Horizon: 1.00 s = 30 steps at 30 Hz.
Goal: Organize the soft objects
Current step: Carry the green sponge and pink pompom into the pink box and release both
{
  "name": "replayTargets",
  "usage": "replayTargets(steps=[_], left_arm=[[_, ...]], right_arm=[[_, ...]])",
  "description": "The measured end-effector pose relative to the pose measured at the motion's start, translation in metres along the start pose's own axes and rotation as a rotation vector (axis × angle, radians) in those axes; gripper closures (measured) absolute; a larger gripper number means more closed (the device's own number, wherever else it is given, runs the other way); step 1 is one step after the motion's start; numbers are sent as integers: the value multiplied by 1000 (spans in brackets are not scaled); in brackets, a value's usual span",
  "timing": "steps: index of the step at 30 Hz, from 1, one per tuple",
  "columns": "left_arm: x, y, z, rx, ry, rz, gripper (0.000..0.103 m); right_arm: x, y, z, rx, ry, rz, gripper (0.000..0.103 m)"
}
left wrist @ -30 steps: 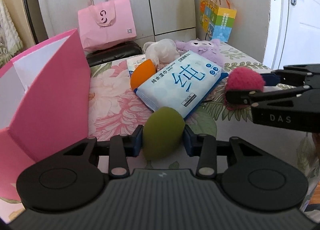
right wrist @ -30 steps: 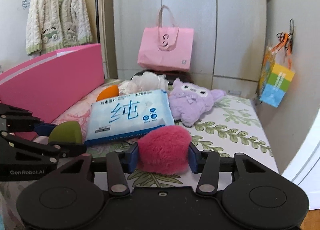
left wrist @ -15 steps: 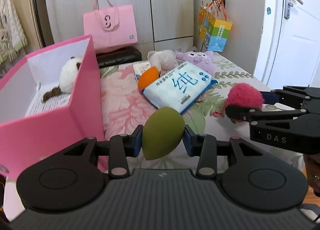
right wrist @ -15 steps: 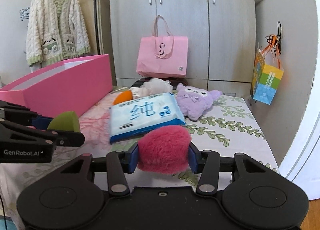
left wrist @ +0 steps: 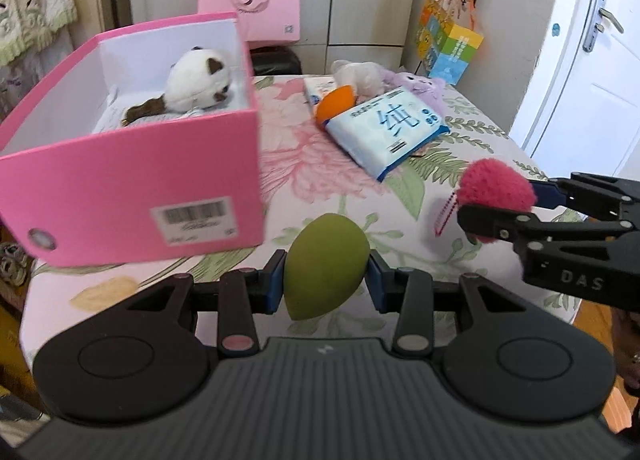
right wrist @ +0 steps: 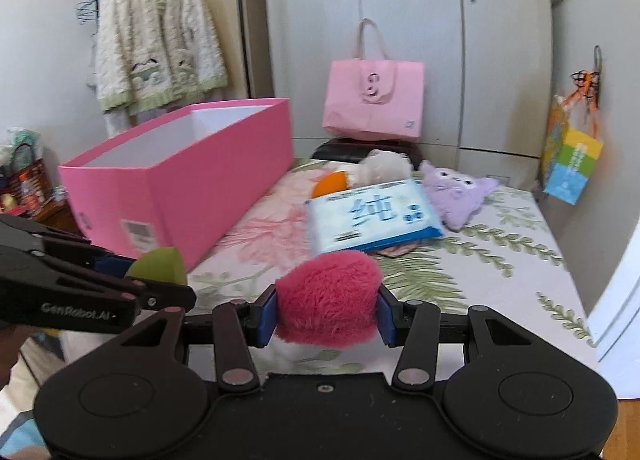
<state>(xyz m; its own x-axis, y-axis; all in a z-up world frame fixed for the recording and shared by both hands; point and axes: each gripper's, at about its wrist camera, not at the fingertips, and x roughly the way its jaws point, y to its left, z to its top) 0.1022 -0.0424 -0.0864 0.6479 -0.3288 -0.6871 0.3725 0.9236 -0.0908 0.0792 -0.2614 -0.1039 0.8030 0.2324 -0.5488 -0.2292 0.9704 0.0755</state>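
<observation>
My left gripper [left wrist: 326,286] is shut on a green egg-shaped sponge [left wrist: 325,266], held above the bed near its front edge. My right gripper [right wrist: 326,314] is shut on a fuzzy pink ball [right wrist: 328,294], to the right of the left gripper. The open pink box [left wrist: 132,163] stands at the left with a white and brown plush cat [left wrist: 196,79] inside. A wet-wipes pack [left wrist: 386,127], an orange sponge [left wrist: 334,103], a white plush [left wrist: 356,73] and a purple plush [right wrist: 456,191] lie on the bed at the back.
The flowered bed sheet [left wrist: 304,163] spans the middle. A pink tote bag [right wrist: 374,99] stands against the wardrobe behind. A colourful bag [right wrist: 570,163] hangs on the right wall. A door [left wrist: 592,71] is at the right. A cardigan [right wrist: 156,51] hangs at the left.
Both grippers have risen and pulled back from the bed with their objects held. The inside of the pink box and the plush cat have come into view.
</observation>
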Motion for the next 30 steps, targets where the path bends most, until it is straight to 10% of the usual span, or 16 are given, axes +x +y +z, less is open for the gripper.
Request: replayTargets(steps=[20,30], left_arm=[[-58,72,8,-49,38,-23,63],[-88,107,56,-22,-66,-10,62]], right_arm=[[-13,81,67,-208,208,359,49],[0,98,119,-225,145,426,48]])
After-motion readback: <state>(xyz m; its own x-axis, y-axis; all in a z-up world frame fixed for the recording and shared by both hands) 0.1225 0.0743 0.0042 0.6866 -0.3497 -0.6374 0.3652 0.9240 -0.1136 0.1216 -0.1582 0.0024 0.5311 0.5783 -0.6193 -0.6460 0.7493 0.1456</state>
